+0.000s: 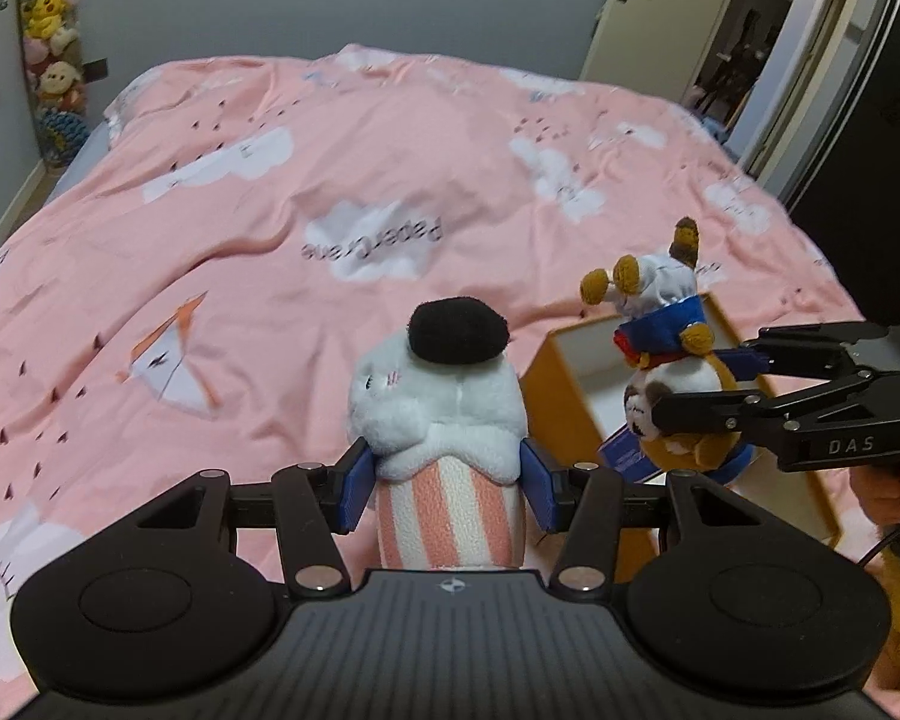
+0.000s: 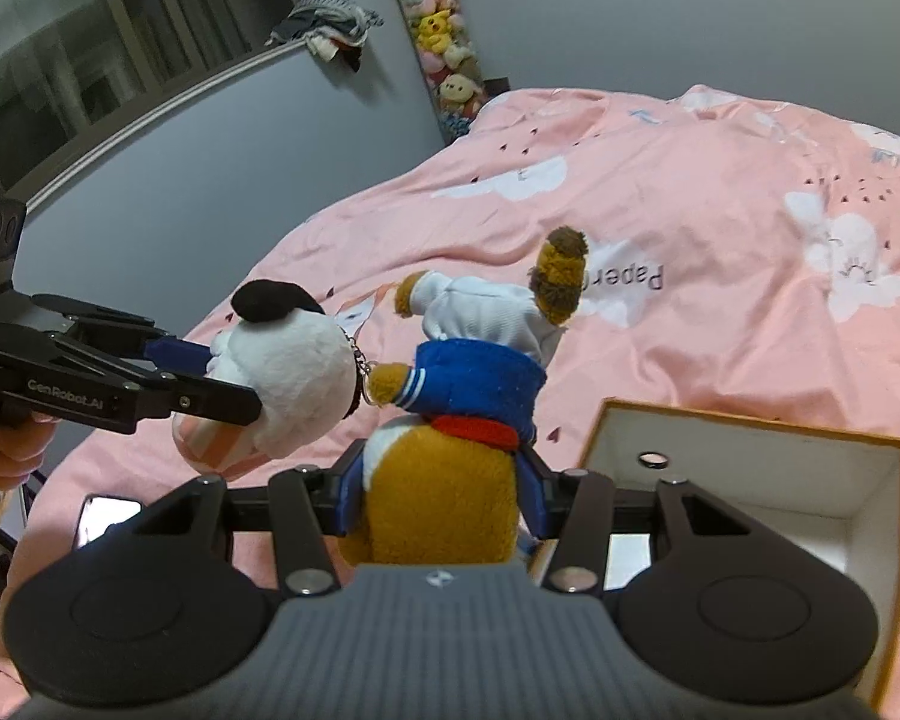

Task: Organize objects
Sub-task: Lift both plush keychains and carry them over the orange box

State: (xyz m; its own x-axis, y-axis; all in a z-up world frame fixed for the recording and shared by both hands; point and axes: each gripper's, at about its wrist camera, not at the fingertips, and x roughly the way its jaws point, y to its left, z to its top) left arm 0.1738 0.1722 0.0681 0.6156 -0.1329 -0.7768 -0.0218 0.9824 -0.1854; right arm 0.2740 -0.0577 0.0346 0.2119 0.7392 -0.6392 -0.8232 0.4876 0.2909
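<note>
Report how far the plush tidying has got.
Done: nothing shows packed; the open box holds only a small ring-like item. In hand: the left claw grips the white plush with pink-striped body, the right claw grips the brown sailor-collar plush, both raised above the pink duvet. Left: putting both away.

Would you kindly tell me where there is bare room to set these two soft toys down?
The pink duvet is bare from the toys to the far wall. The open box holds only a small ring. It is crowded at the near edge, where the left claw grips the white toy beside the right claw gripping the brown toy.
</note>
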